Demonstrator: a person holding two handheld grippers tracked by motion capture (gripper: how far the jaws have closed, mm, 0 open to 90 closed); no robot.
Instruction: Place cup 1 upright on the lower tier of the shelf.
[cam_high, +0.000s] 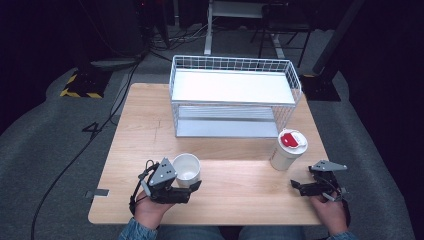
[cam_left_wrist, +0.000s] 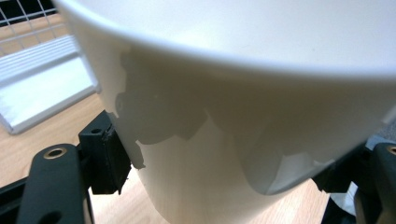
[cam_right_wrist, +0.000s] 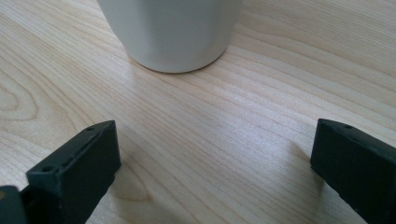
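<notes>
An open white cup (cam_high: 186, 167) stands at the front left of the wooden table (cam_high: 235, 195). My left gripper (cam_high: 184, 177) is shut on it; in the left gripper view the cup wall (cam_left_wrist: 224, 116) sits between the two black pads (cam_left_wrist: 108, 158), which press on its sides. A taller white cup with a red lid (cam_high: 288, 149) stands at the front right. My right gripper (cam_high: 305, 178) rests just in front of it and to its right, open. In the right gripper view that cup's base (cam_right_wrist: 173, 37) lies ahead of the wide-apart fingers (cam_right_wrist: 84, 158), apart from them.
A white wire two-level rack (cam_high: 234, 95) stands at the back middle of the table; its lower shelf (cam_left_wrist: 42, 88) is seen beyond the cup in the left gripper view. Bare wood lies between the two cups. Dark floor with cables surrounds the table.
</notes>
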